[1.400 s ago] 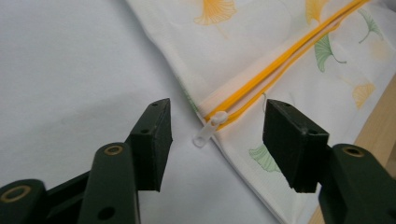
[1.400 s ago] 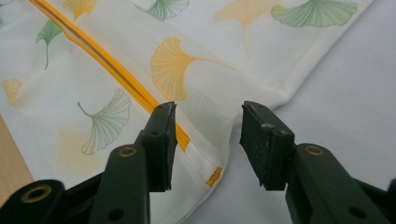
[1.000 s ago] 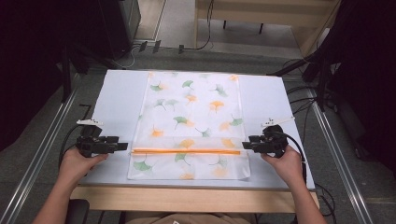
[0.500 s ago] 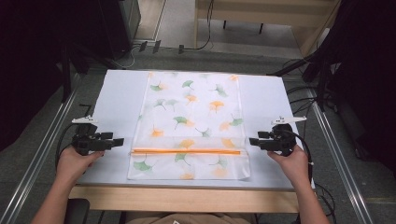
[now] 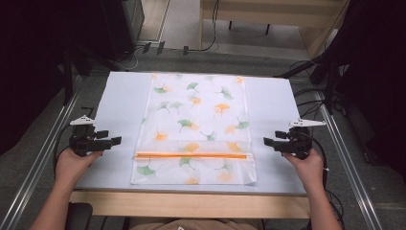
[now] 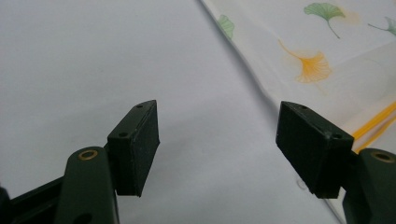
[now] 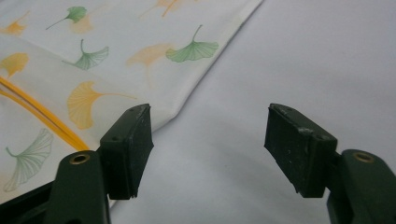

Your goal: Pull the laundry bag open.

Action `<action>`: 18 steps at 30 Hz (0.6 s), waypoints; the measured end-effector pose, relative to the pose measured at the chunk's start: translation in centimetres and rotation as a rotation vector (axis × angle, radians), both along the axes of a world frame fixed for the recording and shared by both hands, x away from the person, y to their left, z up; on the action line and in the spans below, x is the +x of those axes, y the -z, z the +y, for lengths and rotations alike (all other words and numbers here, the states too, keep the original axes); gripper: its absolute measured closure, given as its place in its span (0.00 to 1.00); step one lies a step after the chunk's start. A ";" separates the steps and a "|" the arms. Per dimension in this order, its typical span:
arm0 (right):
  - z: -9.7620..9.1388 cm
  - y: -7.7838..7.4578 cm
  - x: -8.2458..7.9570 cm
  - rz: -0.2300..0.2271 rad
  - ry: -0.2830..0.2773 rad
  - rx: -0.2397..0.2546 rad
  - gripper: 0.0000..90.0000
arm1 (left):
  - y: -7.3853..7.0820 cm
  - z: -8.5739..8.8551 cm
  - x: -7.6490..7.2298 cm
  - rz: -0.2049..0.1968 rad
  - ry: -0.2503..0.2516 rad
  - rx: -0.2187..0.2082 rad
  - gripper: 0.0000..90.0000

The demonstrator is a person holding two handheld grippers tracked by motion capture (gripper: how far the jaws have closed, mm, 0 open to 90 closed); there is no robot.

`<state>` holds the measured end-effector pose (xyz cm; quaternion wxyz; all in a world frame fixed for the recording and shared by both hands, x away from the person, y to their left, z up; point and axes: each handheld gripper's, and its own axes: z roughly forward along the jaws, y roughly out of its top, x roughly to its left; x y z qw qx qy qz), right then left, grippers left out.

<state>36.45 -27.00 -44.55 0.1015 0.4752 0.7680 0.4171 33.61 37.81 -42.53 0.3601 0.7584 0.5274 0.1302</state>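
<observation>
Laundry bag (image 5: 195,127) with green and orange leaf print — flat in the middle of the frame in the high view, long side running from top to bottom, on the pale table (image 5: 119,96). Orange zipper (image 5: 191,155) straight across the lower part of the bag, from left to right. In the left gripper view, bag edge (image 6: 261,88) in the upper right, with bare table to the left of it. In the right gripper view, bag (image 7: 116,60) across the upper left, zipper (image 7: 42,116) at the left edge.

Left gripper (image 5: 118,140) at the middle left of the high view, pointing toward the bag, near its left edge but apart from it; jaws wide, just been opening, nothing between them except bare table (image 6: 215,154). Right gripper (image 5: 265,142) at the middle right — also pointing toward the bag, near its right edge and apart; jaws wide, just been opening, nothing held (image 7: 208,149). Both held in hands coming from the bottom of the frame. Cables on the floor (image 5: 28,158) to the right of the table.
</observation>
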 end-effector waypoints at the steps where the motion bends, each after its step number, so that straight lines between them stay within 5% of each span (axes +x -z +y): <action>1: -0.1 0.0 0.0 0.000 0.007 -0.002 0.35 | 0.0 0.0 0.1 0.001 0.000 0.000 0.34; 9: -1.2 0.5 -0.1 -0.046 0.033 -0.029 0.31 | 0.1 -0.2 0.7 0.014 0.003 -0.007 0.34; 18: -1.8 0.9 -0.2 -0.011 0.030 -0.032 0.28 | 0.3 -0.7 1.0 0.024 0.015 -0.012 0.34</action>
